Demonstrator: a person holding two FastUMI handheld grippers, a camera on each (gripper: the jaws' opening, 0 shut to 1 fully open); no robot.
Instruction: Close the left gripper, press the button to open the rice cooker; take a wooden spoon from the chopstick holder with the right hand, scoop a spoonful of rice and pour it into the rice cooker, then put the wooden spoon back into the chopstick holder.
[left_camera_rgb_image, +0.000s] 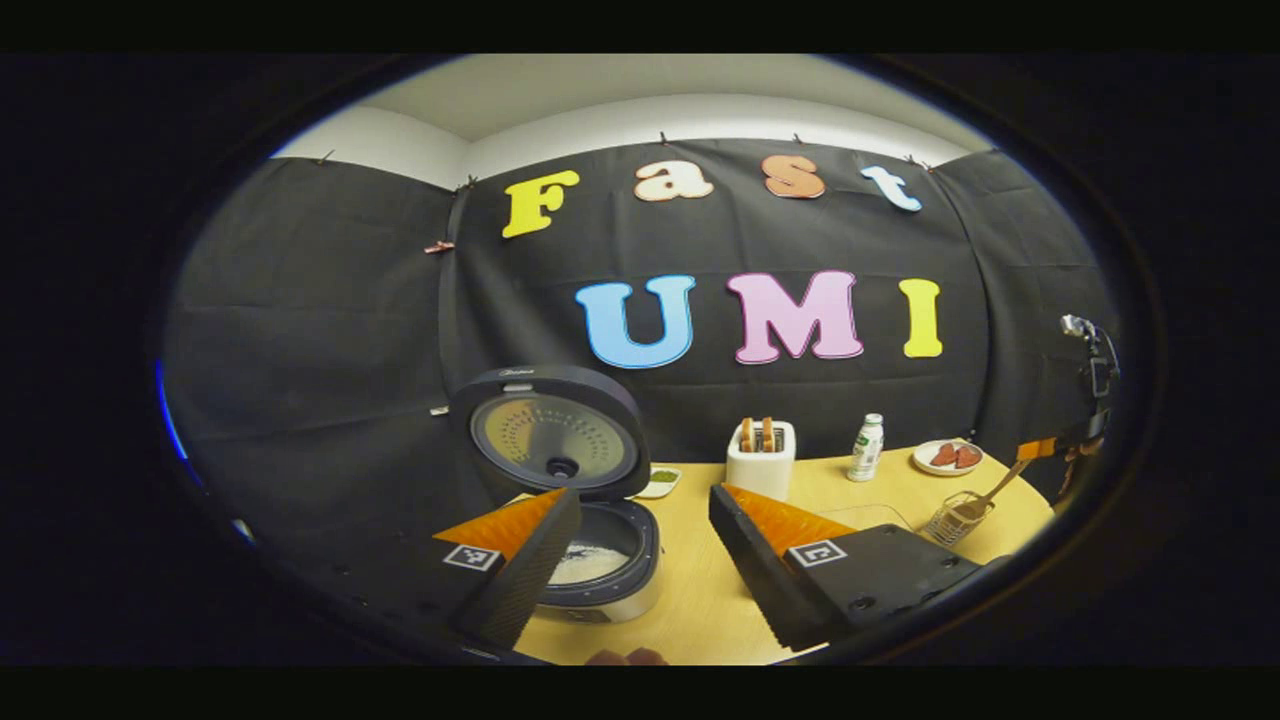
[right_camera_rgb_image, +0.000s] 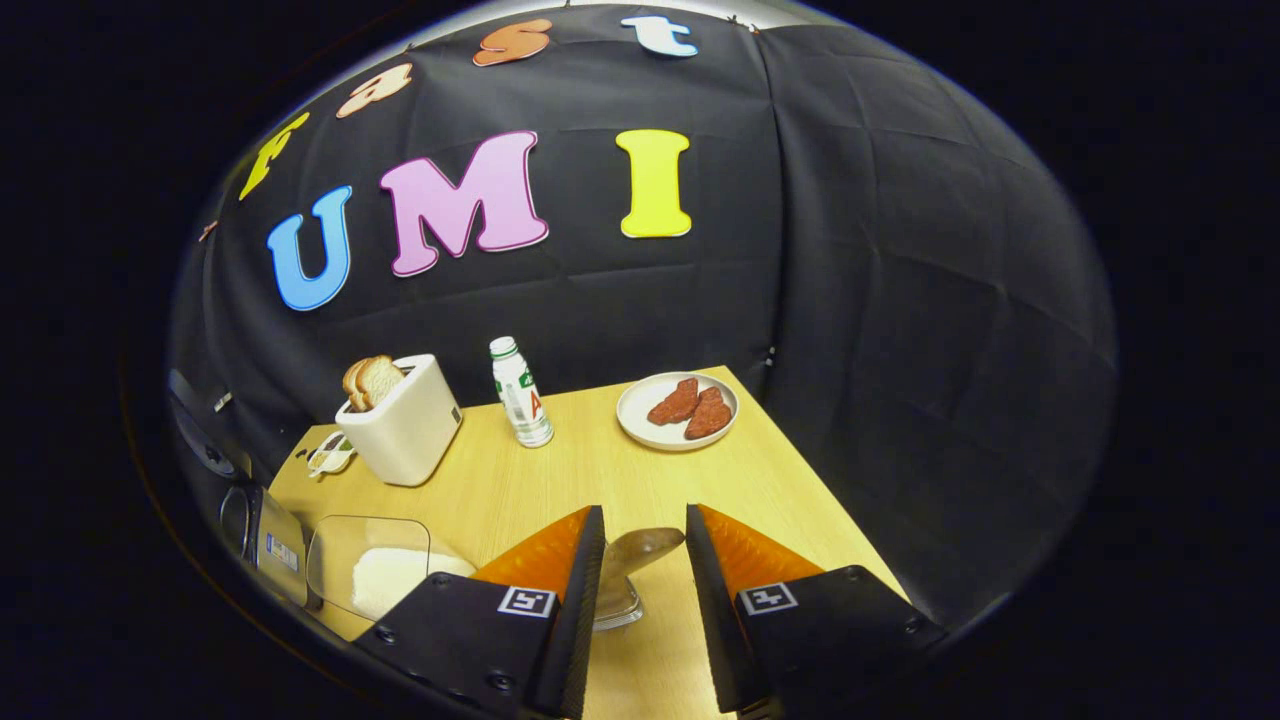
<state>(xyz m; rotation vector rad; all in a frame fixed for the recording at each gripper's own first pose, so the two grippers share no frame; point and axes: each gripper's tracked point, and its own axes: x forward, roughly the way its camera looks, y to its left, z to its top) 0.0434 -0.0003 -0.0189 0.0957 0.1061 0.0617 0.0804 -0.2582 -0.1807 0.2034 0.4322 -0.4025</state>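
Rice cooker (left_camera_rgb_image: 590, 540) near left, lid up, rice inside. Wooden spoon (left_camera_rgb_image: 985, 497) leans in wire chopstick holder (left_camera_rgb_image: 955, 520), far right.

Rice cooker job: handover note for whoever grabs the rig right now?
Left gripper: open, hovering by the rice cooker; lid up, something white in the pot.
Right gripper: fingers either side of the wooden spoon, grip unclear. The spoon stands in the chopstick holder.
Rice container: on the table beside the cooker.
Done: cooker opened.
Left: can't tell whether the scoop is poured. If not, scoop, pour, return the spoon.
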